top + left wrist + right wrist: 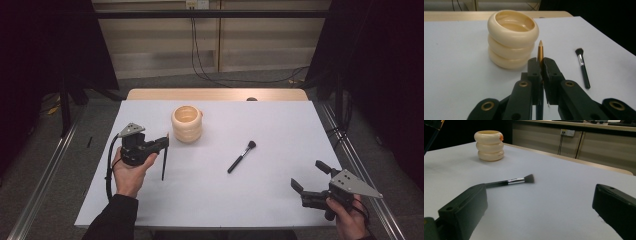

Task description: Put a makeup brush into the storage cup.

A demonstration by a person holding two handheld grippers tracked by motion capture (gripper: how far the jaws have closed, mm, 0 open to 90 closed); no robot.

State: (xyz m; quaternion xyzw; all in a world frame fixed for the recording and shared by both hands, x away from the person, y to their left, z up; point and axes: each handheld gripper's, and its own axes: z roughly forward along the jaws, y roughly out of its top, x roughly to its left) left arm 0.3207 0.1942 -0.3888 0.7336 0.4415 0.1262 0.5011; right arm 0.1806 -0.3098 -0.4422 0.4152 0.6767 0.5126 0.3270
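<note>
Two grippers here: left gripper (541, 65) pinches a gold-tipped brush (540, 51) (beside the cream cup (511, 40)), right gripper (539, 210) jaws spread wide, nothing between.

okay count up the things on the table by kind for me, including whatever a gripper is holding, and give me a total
Brushes: 2, one lying loose on the sheet, brush, and a gold-tipped brush clamped in the left gripper
Cream ringed holder: 1
Total: 3
</note>
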